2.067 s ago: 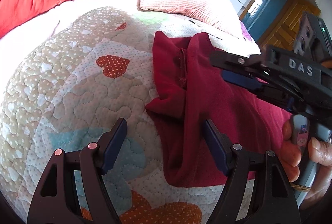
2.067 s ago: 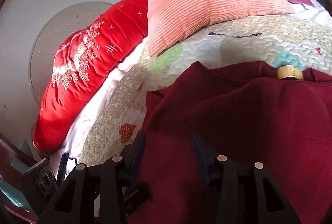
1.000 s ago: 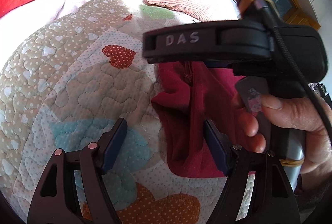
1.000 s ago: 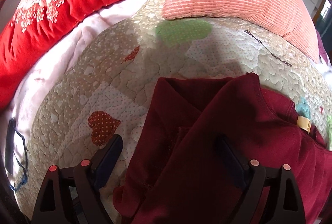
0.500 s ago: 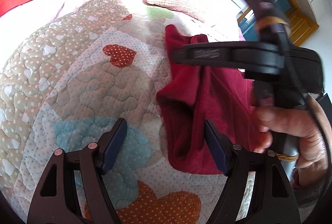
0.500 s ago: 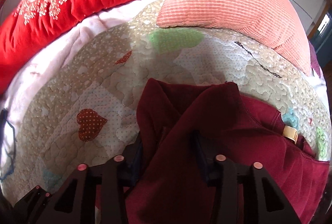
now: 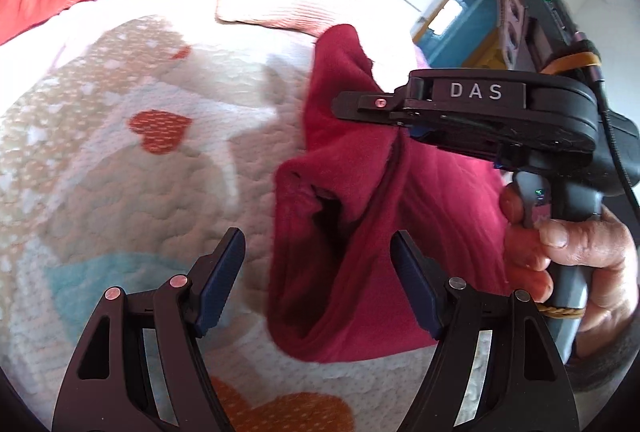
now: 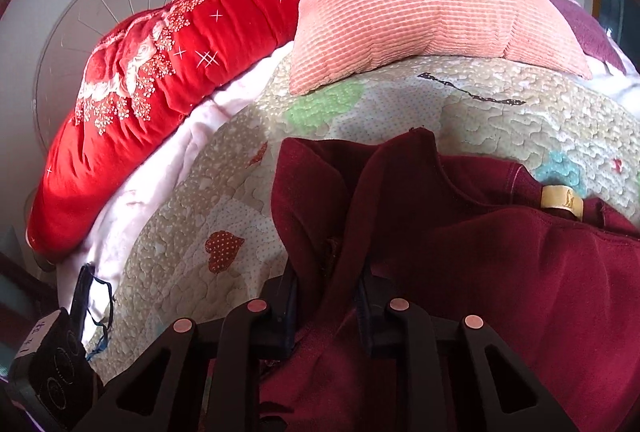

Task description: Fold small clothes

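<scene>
A dark red garment (image 7: pixel 360 304) (image 8: pixel 500 272) lies on a heart-patterned quilt (image 7: pixel 140 192). My right gripper (image 8: pixel 328 292) is closing its jaws on a bunched fold at the garment's left edge, and the pads press on the cloth. In the left wrist view the right gripper (image 7: pixel 360 108) holds that fold raised off the quilt, with a person's hand (image 7: pixel 560 256) on its grip. My left gripper (image 7: pixel 318 272) hovers low in front, jaws wide and narrowing slightly. The garment's near edge shows between its pads, which do not touch it. A tan label (image 8: pixel 560 202) marks the collar.
A pink ribbed pillow (image 8: pixel 420 4) and a red flowered bolster (image 8: pixel 160 72) lie at the far side of the quilt (image 8: pixel 200 212). A black device (image 8: pixel 52 380) sits at the bed's left edge. A doorway (image 7: pixel 452 20) shows beyond the bed.
My right gripper went from wide open over the garment to pinched on its left fold, then lifted the fold up. The left gripper stayed wide and shifted a little.
</scene>
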{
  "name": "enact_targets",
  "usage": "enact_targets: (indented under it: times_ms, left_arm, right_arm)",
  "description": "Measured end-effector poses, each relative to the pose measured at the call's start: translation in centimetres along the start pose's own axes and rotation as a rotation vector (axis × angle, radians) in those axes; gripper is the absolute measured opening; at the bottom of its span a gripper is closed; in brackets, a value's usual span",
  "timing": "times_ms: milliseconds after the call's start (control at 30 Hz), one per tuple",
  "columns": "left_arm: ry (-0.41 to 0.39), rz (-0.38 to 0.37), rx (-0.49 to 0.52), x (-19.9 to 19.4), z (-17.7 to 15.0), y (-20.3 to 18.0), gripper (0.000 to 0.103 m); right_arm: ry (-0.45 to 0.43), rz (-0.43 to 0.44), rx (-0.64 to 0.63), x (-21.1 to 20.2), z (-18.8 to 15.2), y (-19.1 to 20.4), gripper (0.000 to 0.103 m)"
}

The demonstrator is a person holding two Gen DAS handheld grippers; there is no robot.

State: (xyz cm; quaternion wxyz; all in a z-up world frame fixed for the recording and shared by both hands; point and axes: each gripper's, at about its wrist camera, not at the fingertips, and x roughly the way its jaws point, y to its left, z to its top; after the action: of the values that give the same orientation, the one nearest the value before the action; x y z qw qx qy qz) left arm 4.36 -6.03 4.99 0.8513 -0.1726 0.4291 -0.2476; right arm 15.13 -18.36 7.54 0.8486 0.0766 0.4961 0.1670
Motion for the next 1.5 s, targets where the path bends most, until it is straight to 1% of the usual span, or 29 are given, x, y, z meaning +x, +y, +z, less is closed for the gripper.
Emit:
enact_targets:
  times_ms: [33,67,100,133,200,267,300,367,467,533,633,700,733,767,867,967,1133,1233,1300,1400,1500]
  left_arm:
    - [0.004,-0.028,0.014,0.2,0.0,-0.4,0.058]
    - [0.010,-0.045,0.033,0.3,-0.1,-0.8,0.051]
    - [0.011,-0.048,0.051,0.5,-0.1,-1.3,0.042]
    - [0.008,-0.049,0.065,0.6,-0.2,-1.6,0.036]
    - [0.000,-0.051,0.078,0.7,-0.2,-2.0,0.028]
    - [-0.006,-0.068,0.068,0.7,-0.1,-2.0,0.026]
    - [-0.010,-0.074,0.065,0.6,-0.1,-2.1,0.024]
    - [-0.011,-0.071,0.067,0.3,-0.1,-1.8,0.024]
    - [-0.007,-0.057,0.073,0.1,-0.5,-2.1,0.024]
    - [-0.006,-0.053,0.074,-0.3,-0.5,-2.4,0.024]
    - [-0.005,-0.048,0.073,-0.2,-0.4,-2.6,0.024]
    - [-0.006,-0.045,0.075,-0.3,-0.4,-3.0,0.024]
    - [-0.007,-0.043,0.078,-0.2,-0.4,-2.9,0.024]
    - [-0.007,-0.041,0.081,0.0,-0.5,-2.7,0.024]
    - [-0.011,-0.043,0.085,-0.1,-0.5,-3.4,0.024]
    - [-0.024,-0.063,0.089,-0.8,-0.3,-4.6,0.024]
    - [-0.050,-0.090,0.133,-2.4,-0.1,-8.5,0.024]
    - [-0.047,-0.106,0.177,-2.7,0.2,-11.9,0.024]
    - [-0.042,-0.134,0.207,-2.5,0.4,-14.5,0.024]
    - [-0.023,-0.138,0.285,-1.3,-0.2,-18.0,0.024]
    - [0.003,-0.161,0.324,0.8,-0.4,-21.1,0.024]
  right_arm:
    - [0.002,0.003,0.008,-0.1,-0.1,-0.2,0.023]
    - [0.007,0.005,0.013,-0.1,-0.2,-0.4,0.023]
    - [0.014,0.007,0.018,0.0,-0.3,-0.6,0.023]
    - [0.020,0.007,0.023,0.1,-0.3,-0.7,0.023]
    - [0.039,0.006,0.031,0.5,-0.1,-0.8,0.023]
    - [0.061,0.006,0.046,1.1,0.4,-0.8,0.023]
    - [0.074,0.004,0.046,1.5,0.7,-0.6,0.023]
    - [0.115,-0.015,0.022,2.5,1.1,0.0,0.027]
    - [0.138,-0.046,-0.011,3.4,1.3,0.8,0.036]
    - [0.139,-0.058,-0.027,3.7,1.4,1.0,0.038]
    - [0.127,-0.054,-0.031,3.7,1.3,0.8,0.039]
    - [0.099,-0.060,-0.041,3.3,1.1,0.7,0.035]
    - [0.080,-0.062,-0.046,3.0,0.9,0.7,0.030]
    - [0.060,-0.060,-0.047,2.6,0.8,0.7,0.027]
    - [0.007,-0.046,-0.036,1.3,0.3,0.2,0.024]
    - [-0.036,-0.028,-0.032,-0.8,0.1,-0.3,0.022]
    - [-0.105,-0.006,-0.064,-5.9,0.1,-1.6,0.021]
    - [-0.143,-0.019,-0.075,-9.0,-0.5,-3.0,0.020]
    - [-0.170,-0.030,-0.068,-11.0,-1.0,-4.6,0.020]
    - [-0.202,-0.038,-0.028,-13.7,-2.0,-7.8,0.020]
    - [-0.226,-0.060,0.020,-15.9,-3.3,-11.6,0.019]
